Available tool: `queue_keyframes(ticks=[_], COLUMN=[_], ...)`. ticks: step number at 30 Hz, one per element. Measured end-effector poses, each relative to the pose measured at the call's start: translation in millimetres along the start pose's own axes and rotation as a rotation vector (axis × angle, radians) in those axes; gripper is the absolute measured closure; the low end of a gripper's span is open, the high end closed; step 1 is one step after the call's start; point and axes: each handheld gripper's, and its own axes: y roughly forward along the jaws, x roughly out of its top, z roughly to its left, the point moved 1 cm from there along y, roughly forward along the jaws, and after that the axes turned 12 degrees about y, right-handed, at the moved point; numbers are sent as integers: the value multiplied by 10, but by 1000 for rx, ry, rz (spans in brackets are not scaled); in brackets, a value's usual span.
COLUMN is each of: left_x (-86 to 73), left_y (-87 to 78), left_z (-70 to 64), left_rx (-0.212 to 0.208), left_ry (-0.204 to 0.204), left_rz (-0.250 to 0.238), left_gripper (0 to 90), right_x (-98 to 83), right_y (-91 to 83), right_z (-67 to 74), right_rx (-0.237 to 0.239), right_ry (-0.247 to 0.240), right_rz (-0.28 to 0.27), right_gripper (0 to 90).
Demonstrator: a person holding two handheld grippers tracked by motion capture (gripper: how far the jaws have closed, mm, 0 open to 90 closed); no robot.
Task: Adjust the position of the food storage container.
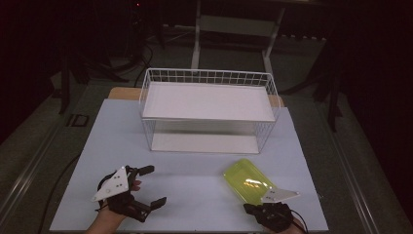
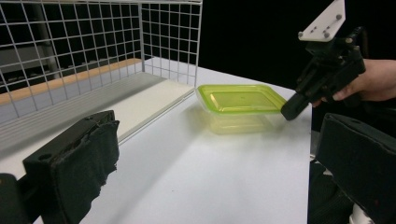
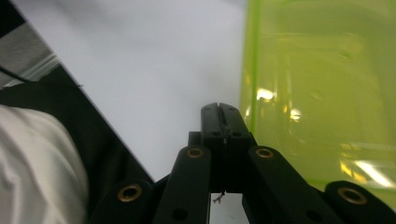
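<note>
Nearest us, our left gripper [image 1: 148, 185] rests on the white table [image 1: 195, 195] with jaws spread wide, grasping nothing. Our right gripper [image 1: 263, 204] is clenched tight, its tip at the near edge of the translucent yellow-green lidded container [image 1: 246, 179], near right. Farther back stands the white wire basket [image 1: 209, 78], a white board inside.

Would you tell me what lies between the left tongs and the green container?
Nothing: in the high view, bare white table separates the left tongs from the green container.
</note>
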Motion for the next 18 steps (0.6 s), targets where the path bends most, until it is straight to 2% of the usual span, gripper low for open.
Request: queue_keyframes(ticks=[4,8,16,18], left_x=[-1,-3,-6,-6], left_y=[6,13,21,21], left_z=[-3,-4,-8,-10], left_rx=[-2,-2,-5,-6], left_ry=[4,5,1,4], left_rz=[5,6,4,7], left_gripper=[1,1,1,1], right_x=[-3,3,20,21], right_y=[-79,-127,-202,-214], right_z=[-161,-327,-521,-565], right_rx=[-53,-76,-111,-130], right_ry=[19,53,73,64], right_rz=[-20,-32,-61,-70], right_gripper=[900,900,900,900])
